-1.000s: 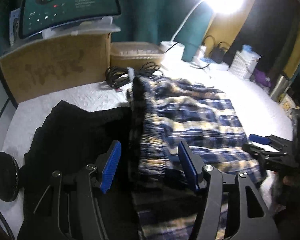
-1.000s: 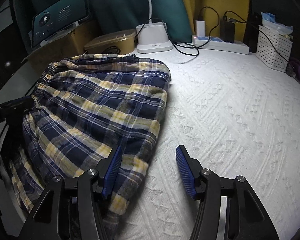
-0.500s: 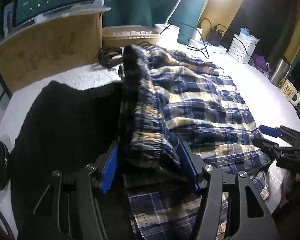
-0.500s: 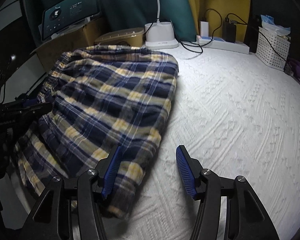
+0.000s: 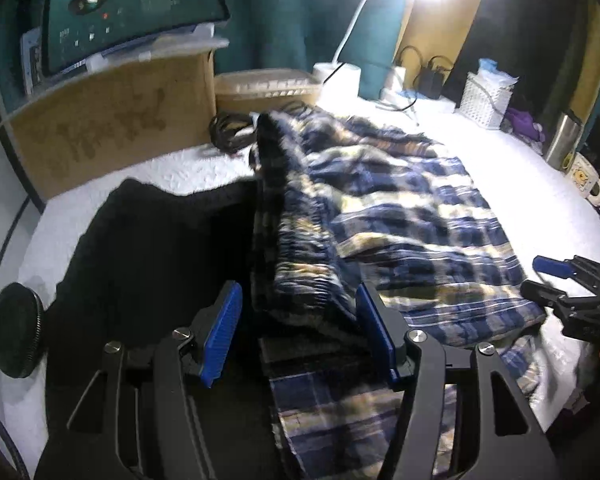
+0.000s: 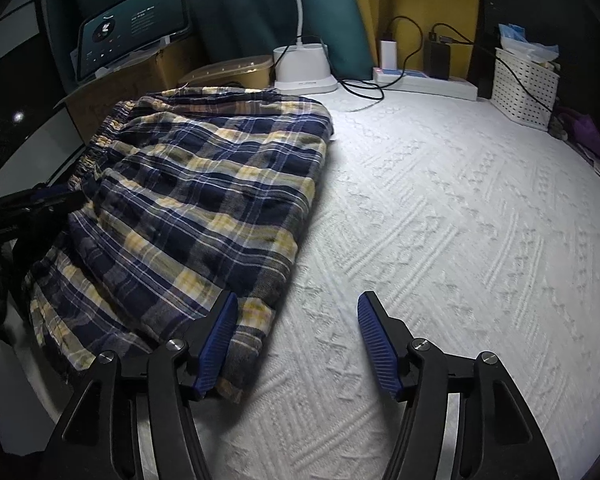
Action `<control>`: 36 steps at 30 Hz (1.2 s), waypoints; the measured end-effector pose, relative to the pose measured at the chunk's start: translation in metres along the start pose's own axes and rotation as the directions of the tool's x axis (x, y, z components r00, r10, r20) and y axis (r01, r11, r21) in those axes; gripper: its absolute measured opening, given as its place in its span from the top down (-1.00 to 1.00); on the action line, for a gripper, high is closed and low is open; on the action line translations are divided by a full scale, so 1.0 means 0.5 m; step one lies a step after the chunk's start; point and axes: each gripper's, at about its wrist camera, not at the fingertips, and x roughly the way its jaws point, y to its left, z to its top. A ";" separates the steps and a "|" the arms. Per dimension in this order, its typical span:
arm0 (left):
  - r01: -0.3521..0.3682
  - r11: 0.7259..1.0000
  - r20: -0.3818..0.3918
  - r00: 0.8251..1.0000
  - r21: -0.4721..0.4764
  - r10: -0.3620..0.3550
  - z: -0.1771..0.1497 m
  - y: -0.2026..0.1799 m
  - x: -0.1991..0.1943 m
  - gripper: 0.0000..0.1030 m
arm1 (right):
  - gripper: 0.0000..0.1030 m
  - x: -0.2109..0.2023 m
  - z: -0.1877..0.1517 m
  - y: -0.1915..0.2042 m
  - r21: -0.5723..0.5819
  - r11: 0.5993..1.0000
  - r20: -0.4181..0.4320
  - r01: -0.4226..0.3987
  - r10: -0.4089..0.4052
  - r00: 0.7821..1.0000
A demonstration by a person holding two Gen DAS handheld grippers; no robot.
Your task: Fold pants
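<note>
- Left gripper first: we see its blue pads spread wide, with the bunched elastic waistband of the plaid pants sitting in the gap between them, not pinched.
- We read the waistband ridge as running away from this gripper toward the cardboard box, so the pads straddle it across its width; a black garment lies just to its left on the white bedspread.
- We see the pants spread rightward from that ridge as a folded stack, their long axis crossing between the two grippers.
- Right gripper last: we find its pads also parted and empty, the left pad just over the near corner of the folded edge, the right pad above bare bedspread.
- We judge the left gripper the nearer to a usable hold, since cloth already lies between its pads; the right one would have to shift left to take the edge.
</note>
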 end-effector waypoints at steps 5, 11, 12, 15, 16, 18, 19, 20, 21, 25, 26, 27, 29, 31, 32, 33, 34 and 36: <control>0.006 1.000 0.031 1.000 0.027 -0.007 0.002 -0.023 -0.027 -0.17 | -0.25 -0.019 -0.013 -0.012 0.010 1.000 0.006 0.011 -0.012 1.000; -0.009 0.998 0.055 0.998 0.056 0.006 -0.010 -0.046 -0.052 -0.17 | -0.25 -0.044 -0.038 -0.034 0.033 0.999 0.012 0.032 -0.032 0.999; -0.008 0.998 0.064 0.998 0.061 0.004 -0.012 -0.049 -0.058 -0.17 | -0.25 -0.047 -0.043 -0.039 0.037 0.999 0.012 0.035 -0.035 0.999; -0.004 0.997 0.085 0.996 0.073 -0.002 -0.016 -0.065 -0.076 -0.17 | -0.25 -0.058 -0.058 -0.053 0.053 0.998 0.014 0.045 -0.046 0.999; -0.002 0.997 0.091 0.996 0.076 -0.005 -0.015 -0.069 -0.079 -0.17 | -0.25 -0.062 -0.063 -0.056 0.057 0.997 0.017 0.049 -0.050 0.999; 0.006 0.997 0.099 0.995 0.076 -0.014 -0.019 -0.083 -0.086 -0.17 | -0.25 -0.072 -0.073 -0.064 0.067 0.996 0.022 0.057 -0.058 0.998; 0.009 0.997 0.098 0.995 0.076 -0.016 -0.021 -0.088 -0.086 -0.17 | -0.25 -0.076 -0.077 -0.067 0.070 0.996 0.024 0.060 -0.062 0.998; 0.009 0.997 0.097 0.995 0.076 -0.017 -0.023 -0.095 -0.086 -0.17 | -0.25 -0.081 -0.082 -0.070 0.074 0.995 0.027 0.063 -0.065 0.997; 0.008 0.997 0.099 0.995 0.074 -0.016 -0.026 -0.101 -0.086 -0.17 | -0.25 -0.087 -0.087 -0.074 0.080 0.995 0.031 0.067 -0.069 0.997; 0.028 0.997 0.103 0.994 0.073 -0.035 -0.037 -0.127 -0.088 -0.17 | -0.25 -0.108 -0.107 -0.082 0.094 0.992 0.044 0.082 -0.086 0.995; 0.035 0.996 0.105 0.994 0.077 -0.043 -0.041 -0.134 -0.089 -0.17 | -0.25 -0.116 -0.114 -0.086 0.099 0.991 0.048 0.086 -0.091 0.995; 0.044 0.996 0.104 0.993 0.083 -0.052 -0.044 -0.144 -0.090 -0.17 | -0.25 -0.122 -0.120 -0.089 0.103 0.991 0.051 0.090 -0.095 0.994; 0.059 0.994 0.099 0.993 0.092 -0.068 -0.051 -0.164 -0.091 -0.17 | -0.25 -0.135 -0.129 -0.096 0.113 0.989 0.057 0.097 -0.104 0.993; 0.070 0.992 0.096 0.992 0.102 -0.080 -0.054 -0.180 -0.093 -0.17 | -0.25 -0.146 -0.137 -0.101 0.122 0.987 0.065 0.104 -0.112 0.992; 0.076 0.991 0.095 0.992 0.110 -0.086 -0.055 -0.189 -0.095 -0.17 | -0.25 -0.153 -0.141 -0.105 0.128 0.986 0.069 0.106 -0.116 0.991; 0.077 0.990 0.096 0.991 0.115 -0.088 -0.054 -0.197 -0.097 -0.19 | -0.25 -0.160 -0.147 -0.109 0.133 0.985 0.072 0.109 -0.119 0.990; 0.075 0.991 0.098 0.991 0.114 -0.086 -0.054 -0.202 -0.098 -0.21 | -0.25 -0.165 -0.150 -0.112 0.138 0.984 0.075 0.111 -0.123 0.990; 0.082 0.992 0.102 0.991 0.100 -0.092 -0.055 -0.212 -0.103 -0.36 | -0.25 -0.180 -0.157 -0.117 0.146 0.982 0.085 0.118 -0.131 0.988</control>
